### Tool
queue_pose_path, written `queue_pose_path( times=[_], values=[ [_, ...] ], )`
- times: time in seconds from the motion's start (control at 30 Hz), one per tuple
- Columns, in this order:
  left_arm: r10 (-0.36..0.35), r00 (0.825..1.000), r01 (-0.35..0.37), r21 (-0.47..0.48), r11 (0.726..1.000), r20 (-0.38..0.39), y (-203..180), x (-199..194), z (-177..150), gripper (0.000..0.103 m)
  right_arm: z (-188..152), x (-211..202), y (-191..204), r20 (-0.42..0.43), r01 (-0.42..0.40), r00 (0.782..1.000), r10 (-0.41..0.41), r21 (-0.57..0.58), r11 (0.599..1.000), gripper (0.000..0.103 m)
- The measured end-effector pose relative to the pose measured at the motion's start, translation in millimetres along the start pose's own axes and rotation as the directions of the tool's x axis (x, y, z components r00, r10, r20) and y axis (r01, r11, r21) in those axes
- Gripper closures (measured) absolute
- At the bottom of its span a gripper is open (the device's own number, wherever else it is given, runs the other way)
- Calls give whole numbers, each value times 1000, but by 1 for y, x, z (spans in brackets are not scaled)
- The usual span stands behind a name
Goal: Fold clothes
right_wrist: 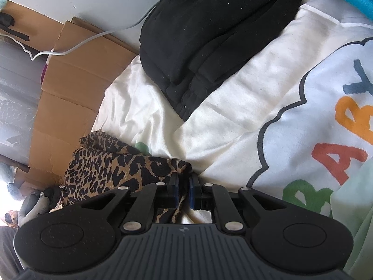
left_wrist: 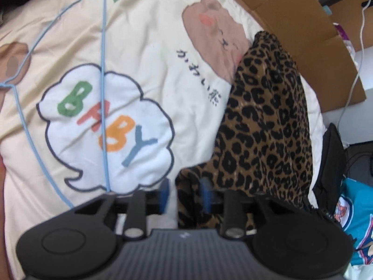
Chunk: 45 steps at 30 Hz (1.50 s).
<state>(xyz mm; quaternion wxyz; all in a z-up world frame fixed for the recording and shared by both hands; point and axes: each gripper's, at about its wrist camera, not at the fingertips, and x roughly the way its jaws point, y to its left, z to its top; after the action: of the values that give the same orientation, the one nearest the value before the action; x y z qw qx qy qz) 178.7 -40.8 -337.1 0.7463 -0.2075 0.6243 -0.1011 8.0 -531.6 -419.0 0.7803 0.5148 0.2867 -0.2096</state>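
Observation:
A leopard-print garment (left_wrist: 263,121) lies bunched on a cream bedspread (left_wrist: 144,46) printed with a "BABY" cloud and bears. At the bottom of the left wrist view my left gripper (left_wrist: 185,194) is open. A fold of the leopard cloth hangs between its blue pads (left_wrist: 164,193), with a strip of bedspread showing beside the left pad. In the right wrist view my right gripper (right_wrist: 184,191) is shut on a corner of the same leopard-print garment (right_wrist: 109,163), which spreads to the left. The pinched cloth shows above and below the pads.
A thin blue wire hanger (left_wrist: 102,70) lies on the bedspread at left. Folded black clothing (right_wrist: 209,35) rests at the bed's far side. Flattened cardboard (right_wrist: 77,88) and a white cable (right_wrist: 93,39) border the bed. A teal garment (left_wrist: 359,221) sits at the right.

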Motion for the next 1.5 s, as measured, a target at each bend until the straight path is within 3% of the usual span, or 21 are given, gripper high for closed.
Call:
queue_pose_path(
  times=[0.17, 0.53, 0.9, 1.3, 1.5],
  values=[
    [28, 999, -27, 44, 999, -27, 4, 17, 6, 51, 1, 1, 2, -7, 11, 1000, -11, -11, 1000, 96],
    [-5, 999, 6, 7, 1000, -51, 7, 34, 2, 48, 1, 2, 1, -8, 6, 1000, -6, -8, 1000, 95],
    [-53, 999, 52, -67, 996, -3, 25, 14, 1, 47, 11, -9, 4, 35, -25, 999, 26, -5, 1000, 98],
    [-101, 994, 101, 13, 995, -32, 7, 25, 3, 47, 12, -3, -1, 6, -10, 1000, 10, 10, 1000, 98],
    [-86, 995, 88, 17, 996, -58, 8, 38, 1, 48, 10, -1, -1, 6, -4, 1000, 4, 13, 1000, 98]
  ],
)
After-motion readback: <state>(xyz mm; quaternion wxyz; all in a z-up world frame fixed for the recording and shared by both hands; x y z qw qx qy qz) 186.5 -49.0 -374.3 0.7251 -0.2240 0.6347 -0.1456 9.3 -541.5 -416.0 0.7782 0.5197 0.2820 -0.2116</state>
